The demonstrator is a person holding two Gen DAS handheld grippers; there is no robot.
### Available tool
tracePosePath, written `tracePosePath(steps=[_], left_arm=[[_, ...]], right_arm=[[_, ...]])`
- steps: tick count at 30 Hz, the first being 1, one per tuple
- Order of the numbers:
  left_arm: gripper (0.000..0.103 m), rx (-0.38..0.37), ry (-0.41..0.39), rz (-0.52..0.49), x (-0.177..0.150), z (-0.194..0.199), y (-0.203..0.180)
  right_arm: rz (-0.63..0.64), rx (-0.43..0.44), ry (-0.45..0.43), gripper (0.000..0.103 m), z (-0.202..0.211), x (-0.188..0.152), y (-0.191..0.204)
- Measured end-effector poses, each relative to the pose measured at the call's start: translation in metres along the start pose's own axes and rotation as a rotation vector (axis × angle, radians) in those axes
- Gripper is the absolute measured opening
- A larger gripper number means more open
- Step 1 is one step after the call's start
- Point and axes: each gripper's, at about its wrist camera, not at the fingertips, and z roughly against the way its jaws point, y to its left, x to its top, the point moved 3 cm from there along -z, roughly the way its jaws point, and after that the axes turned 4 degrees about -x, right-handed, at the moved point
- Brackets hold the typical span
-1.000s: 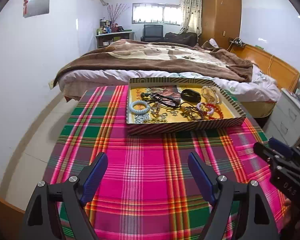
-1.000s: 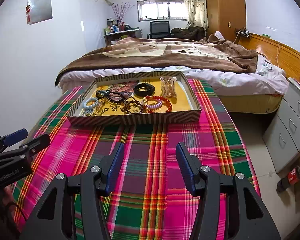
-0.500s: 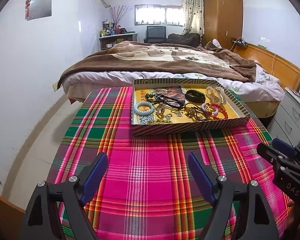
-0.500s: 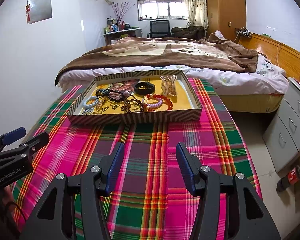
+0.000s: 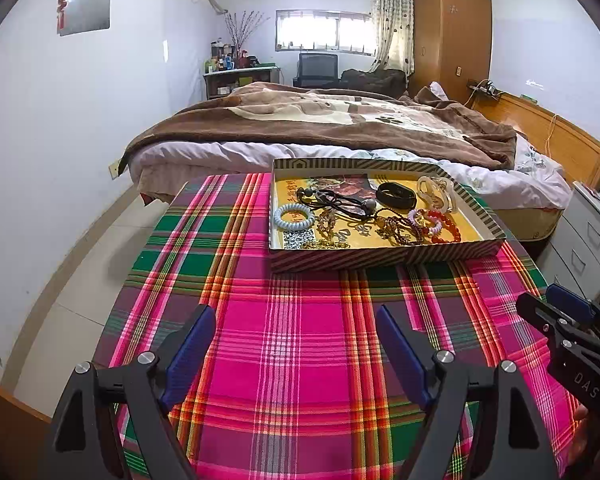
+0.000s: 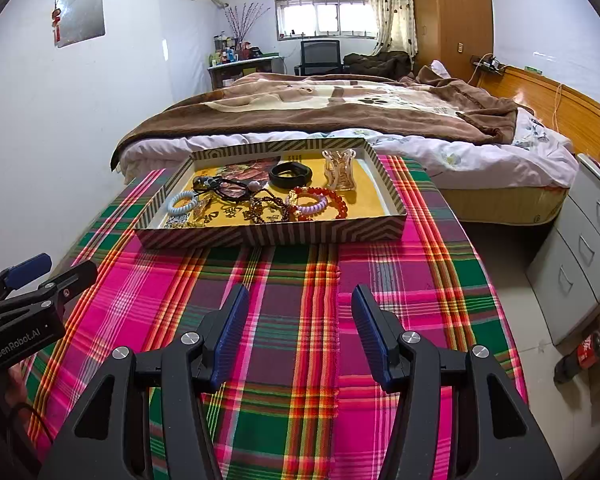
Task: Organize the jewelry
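Note:
A striped box tray (image 5: 384,258) (image 6: 268,234) with a yellow floor stands at the far end of the table. It holds a pale blue coil bracelet (image 5: 294,216) (image 6: 183,203), a black bangle (image 5: 396,195) (image 6: 290,174), a red bead bracelet (image 5: 446,222) (image 6: 332,200), a lilac coil bracelet (image 6: 312,208), a clear glass piece (image 5: 436,192) (image 6: 340,170), black cords and gold chains. My left gripper (image 5: 296,344) is open and empty above the cloth, well short of the tray. My right gripper (image 6: 298,328) is open and empty too.
The table wears a pink, green and purple plaid cloth (image 5: 300,340). A bed with a brown blanket (image 5: 340,120) stands right behind the table. Grey drawers (image 6: 580,256) stand at the right, with a cola bottle (image 6: 580,354) on the floor.
Both grippers have moved a little forward toward the tray, which looks slightly nearer. Both stayed open and empty.

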Motion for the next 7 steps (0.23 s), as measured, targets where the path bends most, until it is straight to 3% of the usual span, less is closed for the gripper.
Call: tracePosePath(steps=[7], left_arm=[[0.082,-0.001,0.010,0.001,-0.0005,-0.0018,-0.0003]], right_arm=[[0.000,-0.001,0.002,0.054,-0.0011,-0.0009,0.0004]])
